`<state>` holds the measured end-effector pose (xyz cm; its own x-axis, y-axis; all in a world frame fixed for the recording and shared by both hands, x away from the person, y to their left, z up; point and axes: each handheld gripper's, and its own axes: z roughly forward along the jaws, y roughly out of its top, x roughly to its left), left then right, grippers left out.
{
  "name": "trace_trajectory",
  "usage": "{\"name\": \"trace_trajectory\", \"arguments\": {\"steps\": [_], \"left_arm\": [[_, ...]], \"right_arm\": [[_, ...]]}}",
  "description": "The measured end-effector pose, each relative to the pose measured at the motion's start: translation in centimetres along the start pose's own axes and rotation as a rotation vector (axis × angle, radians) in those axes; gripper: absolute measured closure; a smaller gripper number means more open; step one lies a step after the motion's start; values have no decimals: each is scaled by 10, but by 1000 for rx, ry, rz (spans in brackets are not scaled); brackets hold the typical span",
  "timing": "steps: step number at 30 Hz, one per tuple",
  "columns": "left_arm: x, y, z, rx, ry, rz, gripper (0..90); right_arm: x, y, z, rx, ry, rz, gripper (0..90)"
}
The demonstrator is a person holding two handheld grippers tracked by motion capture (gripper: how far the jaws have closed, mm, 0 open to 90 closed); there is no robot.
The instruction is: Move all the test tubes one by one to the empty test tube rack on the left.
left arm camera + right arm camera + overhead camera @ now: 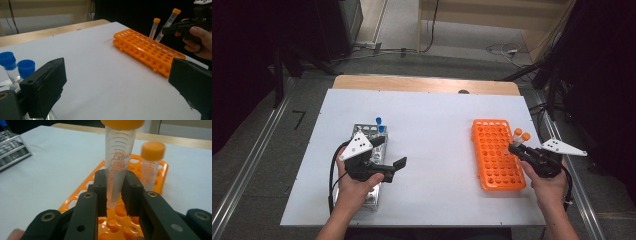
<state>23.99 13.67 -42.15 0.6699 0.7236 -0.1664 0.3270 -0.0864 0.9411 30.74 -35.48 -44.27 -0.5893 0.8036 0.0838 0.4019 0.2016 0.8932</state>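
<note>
An orange tube rack [497,155] lies flat on the right of the white table. My right gripper [115,192] is shut on a clear tube with an orange cap [120,165], pads pressing its lower half. The tube leans a little, its tip just above the rack's holes. A second orange-capped tube [151,167] stands in the rack beside it. From the high view the right gripper [516,147] sits at the rack's far right corner. My left gripper [391,151] is open and holds nothing, beside a metal wire rack [362,131] with two blue-capped tubes [25,67].
The white board [432,130] lies on a wooden table, with a wide bare stretch between the two racks. Cables trail from both grippers. Dark floor, rails and stands surround the table.
</note>
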Motion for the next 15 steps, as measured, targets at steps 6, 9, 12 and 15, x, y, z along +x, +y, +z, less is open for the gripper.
{"name": "trace_trajectory", "arguments": {"steps": [6, 9, 12, 15], "left_arm": [[-4, -1, 4, 9, -14, 5, 15], [-7, -1, 6, 15, -22, 6, 15], [-9, -2, 8, 17, -31, 10, 15], [-12, -2, 10, 21, -37, 16, 15]], "right_arm": [[17, 5, 5, 2, 62, -14, 727], [26, 6, 8, 7, 88, -19, 727], [35, 8, 11, 10, 113, -37, 727], [44, 9, 14, 14, 139, -46, 727]]}}
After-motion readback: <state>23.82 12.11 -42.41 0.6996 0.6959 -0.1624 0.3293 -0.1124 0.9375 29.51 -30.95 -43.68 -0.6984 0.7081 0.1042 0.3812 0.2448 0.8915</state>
